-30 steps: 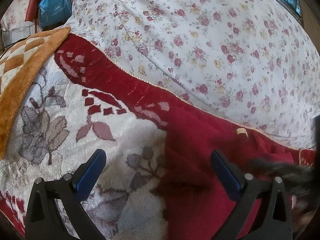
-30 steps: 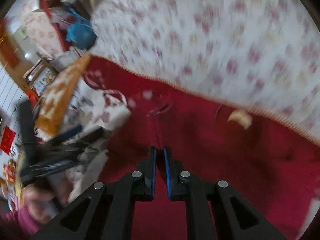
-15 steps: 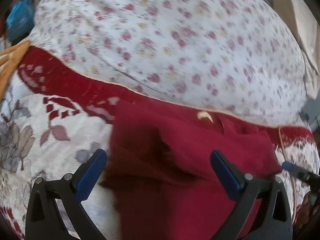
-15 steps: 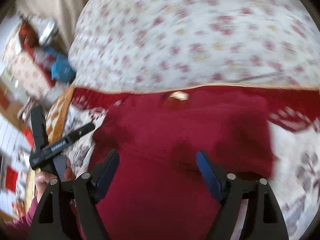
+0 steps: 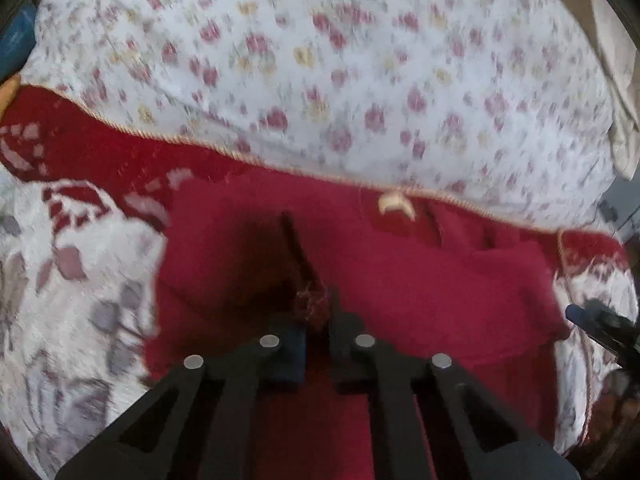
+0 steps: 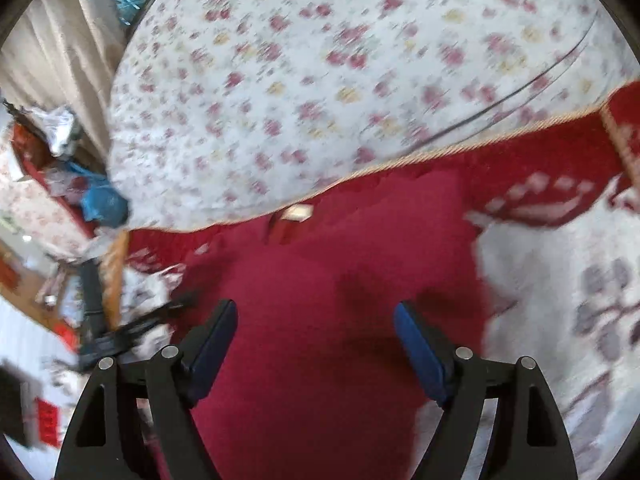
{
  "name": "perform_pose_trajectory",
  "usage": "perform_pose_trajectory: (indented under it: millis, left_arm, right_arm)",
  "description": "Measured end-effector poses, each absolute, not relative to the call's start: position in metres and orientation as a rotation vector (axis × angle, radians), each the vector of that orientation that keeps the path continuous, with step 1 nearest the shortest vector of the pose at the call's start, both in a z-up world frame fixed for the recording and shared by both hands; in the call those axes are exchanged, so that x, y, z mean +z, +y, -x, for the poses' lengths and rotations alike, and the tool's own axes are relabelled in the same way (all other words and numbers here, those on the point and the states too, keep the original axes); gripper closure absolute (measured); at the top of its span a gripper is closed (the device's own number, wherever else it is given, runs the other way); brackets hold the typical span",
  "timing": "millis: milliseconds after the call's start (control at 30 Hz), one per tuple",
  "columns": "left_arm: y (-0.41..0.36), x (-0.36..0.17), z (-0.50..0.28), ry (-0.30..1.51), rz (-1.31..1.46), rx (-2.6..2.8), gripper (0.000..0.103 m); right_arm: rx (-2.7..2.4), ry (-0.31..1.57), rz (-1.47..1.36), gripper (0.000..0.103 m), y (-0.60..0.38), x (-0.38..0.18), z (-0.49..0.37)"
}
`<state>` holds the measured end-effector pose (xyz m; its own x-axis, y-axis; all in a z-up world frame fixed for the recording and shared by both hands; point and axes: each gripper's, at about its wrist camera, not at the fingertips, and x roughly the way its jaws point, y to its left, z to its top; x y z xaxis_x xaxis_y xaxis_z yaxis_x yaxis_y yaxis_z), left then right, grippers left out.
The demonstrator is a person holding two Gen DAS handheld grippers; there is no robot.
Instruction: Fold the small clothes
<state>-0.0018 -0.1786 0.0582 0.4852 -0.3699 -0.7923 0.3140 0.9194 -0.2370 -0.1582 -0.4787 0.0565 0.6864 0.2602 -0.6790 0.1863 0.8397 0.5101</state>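
A dark red knitted garment (image 5: 420,280) lies on a white and red flowered blanket (image 5: 80,280), its cream neck label (image 5: 394,204) at the far edge. My left gripper (image 5: 318,320) is shut on a pinched fold of the red garment near its middle. In the right wrist view the same garment (image 6: 340,280) fills the centre with its label (image 6: 298,212) at the far side. My right gripper (image 6: 316,336) is open and empty just above the garment. The right gripper's tip shows at the right edge of the left wrist view (image 5: 600,324).
A white quilt with small red flowers (image 5: 340,72) lies beyond the garment. An orange checked cloth edge (image 6: 114,276) and a blue bag (image 6: 100,204) sit at the left, with room clutter behind. A beige curtain (image 6: 56,56) hangs at far left.
My left gripper has closed from wide open onto a fold of the red garment. My right gripper has let go of the garment, opened, and drawn to the right side.
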Motion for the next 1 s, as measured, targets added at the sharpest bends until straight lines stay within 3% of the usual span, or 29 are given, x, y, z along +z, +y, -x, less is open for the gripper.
perform_pose_trajectory:
  millis: [167,433,467,500,533,600,667,700,833,933,967,1000]
  left_arm:
    - [-0.151,0.057,-0.007,0.967,0.096,-0.324,0.096]
    - [-0.159,0.043,-0.005,0.984,0.015,-0.287,0.096]
    - [-0.159,0.043,-0.004,0.989,0.018,-0.285,0.096]
    - [-0.161,0.042,-0.006,0.992,0.022,-0.285,0.094]
    - [-0.161,0.042,-0.005,0.996,0.027,-0.288,0.088]
    - [-0.164,0.041,-0.004,0.997,0.026,-0.297,0.074]
    - [-0.167,0.042,-0.002,0.981,0.004,-0.295,0.042]
    - [-0.168,0.042,0.000,0.971,-0.011,-0.287,0.039]
    - [-0.173,0.036,-0.001,0.975,-0.059,-0.261,0.038]
    - [-0.172,0.037,0.000,0.973,-0.061,-0.264,0.038]
    - [-0.171,0.038,0.000,0.973,-0.058,-0.264,0.038]
    - [-0.172,0.037,0.000,0.974,-0.053,-0.262,0.038]
  right_arm:
    - [-0.169,0.837,-0.514,0.016,-0.505,0.048,0.152]
    - [-0.065,0.945,-0.605,0.016,-0.498,0.006,0.118]
    - [-0.068,0.957,-0.577,0.032,-0.493,0.003,0.116]
    - [-0.091,0.958,-0.529,0.061,-0.491,0.002,0.116]
    - [-0.101,0.953,-0.479,0.074,-0.487,0.007,0.116]
    - [-0.106,0.944,-0.439,0.084,-0.484,0.020,0.117]
    - [-0.174,0.931,-0.349,0.087,-0.484,0.027,0.122]
    - [-0.223,0.940,-0.308,0.088,-0.487,0.025,0.122]
    - [-0.213,0.964,-0.403,0.084,-0.499,0.013,0.122]
    - [-0.210,0.895,-0.437,0.054,-0.505,0.032,0.131]
    - [-0.213,0.872,-0.434,0.047,-0.504,0.037,0.134]
    - [-0.206,0.856,-0.433,0.047,-0.503,0.042,0.136]
